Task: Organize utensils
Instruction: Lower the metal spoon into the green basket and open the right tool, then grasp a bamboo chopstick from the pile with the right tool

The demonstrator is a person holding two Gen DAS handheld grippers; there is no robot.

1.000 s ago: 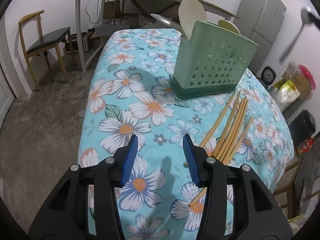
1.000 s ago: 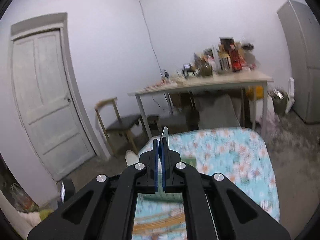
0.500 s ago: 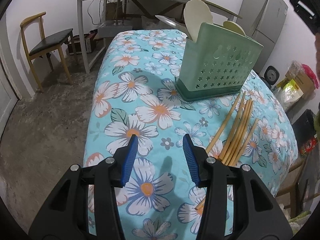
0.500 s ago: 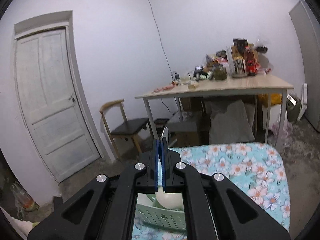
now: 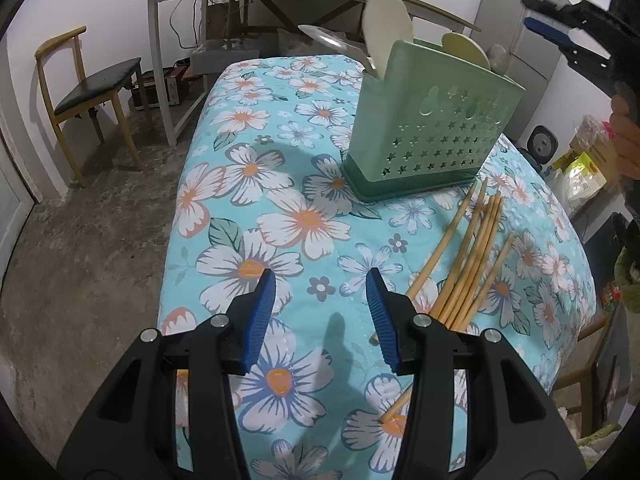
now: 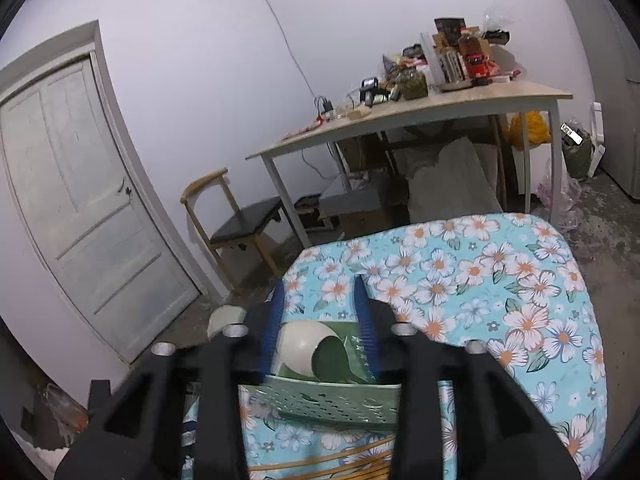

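A green perforated utensil holder (image 5: 428,124) stands on the floral tablecloth (image 5: 280,216) and holds cream spoons (image 5: 386,20) and a metal spoon (image 5: 498,58). Several wooden chopsticks (image 5: 468,264) lie loose on the cloth in front of it, to the right of my left gripper (image 5: 320,312), which is open, empty and low over the near edge. My right gripper (image 6: 318,320) is open and empty, directly above the holder (image 6: 320,398); a cream spoon bowl (image 6: 300,346) shows between its fingers. It also shows in the left wrist view (image 5: 552,28) at upper right.
A wooden table (image 6: 420,120) cluttered with bottles and jars stands beyond the cloth. A chair (image 5: 88,92) sits at the left, a grey fridge (image 5: 520,40) and bags at the right, a white door (image 6: 80,208) on the left wall.
My right gripper has opened and let go of the metal spoon, which now rests in the holder. The left gripper stayed open and nearly still.
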